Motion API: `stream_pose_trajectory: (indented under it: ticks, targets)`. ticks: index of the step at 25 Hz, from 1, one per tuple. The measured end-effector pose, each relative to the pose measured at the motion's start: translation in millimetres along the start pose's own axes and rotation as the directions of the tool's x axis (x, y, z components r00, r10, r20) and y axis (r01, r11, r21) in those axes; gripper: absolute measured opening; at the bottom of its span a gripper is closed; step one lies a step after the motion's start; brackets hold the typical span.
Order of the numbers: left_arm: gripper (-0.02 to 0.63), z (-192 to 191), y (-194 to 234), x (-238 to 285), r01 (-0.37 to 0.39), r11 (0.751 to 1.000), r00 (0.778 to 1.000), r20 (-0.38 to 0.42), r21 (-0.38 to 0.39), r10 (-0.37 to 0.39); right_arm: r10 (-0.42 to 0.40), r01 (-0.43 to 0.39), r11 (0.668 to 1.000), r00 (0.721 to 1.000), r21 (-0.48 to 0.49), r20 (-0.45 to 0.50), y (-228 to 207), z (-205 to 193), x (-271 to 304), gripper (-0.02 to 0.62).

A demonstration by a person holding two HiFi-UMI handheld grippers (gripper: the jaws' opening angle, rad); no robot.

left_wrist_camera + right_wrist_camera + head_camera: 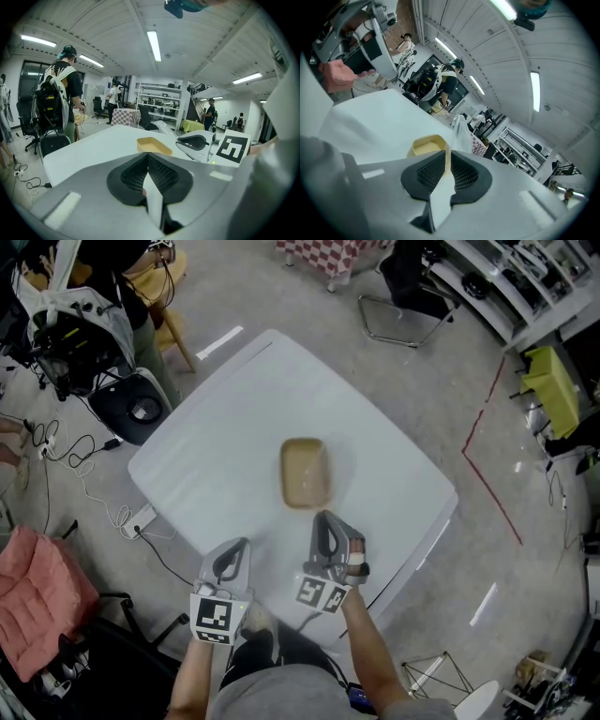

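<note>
A shallow tan tray (305, 472) sits empty near the middle of a white table (216, 456). My left gripper (235, 549) is over the table's near edge, left of the tray and well short of it, jaws shut on nothing. My right gripper (324, 520) is just short of the tray's near end, also shut and holding nothing. In the left gripper view the black pads (159, 174) are pressed together, with the tray (153, 145) ahead and the right gripper (196, 141) to its right. The right gripper view has its pads (461, 176) closed and the tray (425, 146) just beyond them.
On the floor to the left lie a black round device (141, 407), cables (89, 474) and a pink cushion (37, 577). A red tape line (487, 474) runs right of the table. A person with a backpack rig (58, 101) stands beyond the table's far left side.
</note>
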State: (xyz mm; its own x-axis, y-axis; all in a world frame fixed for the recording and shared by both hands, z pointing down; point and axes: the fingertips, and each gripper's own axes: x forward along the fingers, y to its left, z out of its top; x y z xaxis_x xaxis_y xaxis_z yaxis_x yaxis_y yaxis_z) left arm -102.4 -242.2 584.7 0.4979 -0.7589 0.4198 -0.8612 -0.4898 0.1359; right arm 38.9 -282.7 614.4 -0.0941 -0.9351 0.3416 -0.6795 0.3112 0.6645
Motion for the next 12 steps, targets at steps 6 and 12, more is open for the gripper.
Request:
stream_pose_trajectory:
  ticks: [6, 12]
  targets:
    - [0.012, 17.3, -7.3, -15.7, -0.002, 1.0, 0.999, 0.033, 0.023, 0.001, -0.045, 0.043, 0.998, 0.998, 0.056, 0.038, -23.8, 16.6, -19.8, 0.041]
    - [0.012, 36.6, -23.1, -37.8, 0.001, 0.999, 0.997, 0.071, 0.047, -0.004, -0.089, 0.077, 0.984, 0.994, 0.16, 0.069, -54.4, 34.4, -53.3, 0.041]
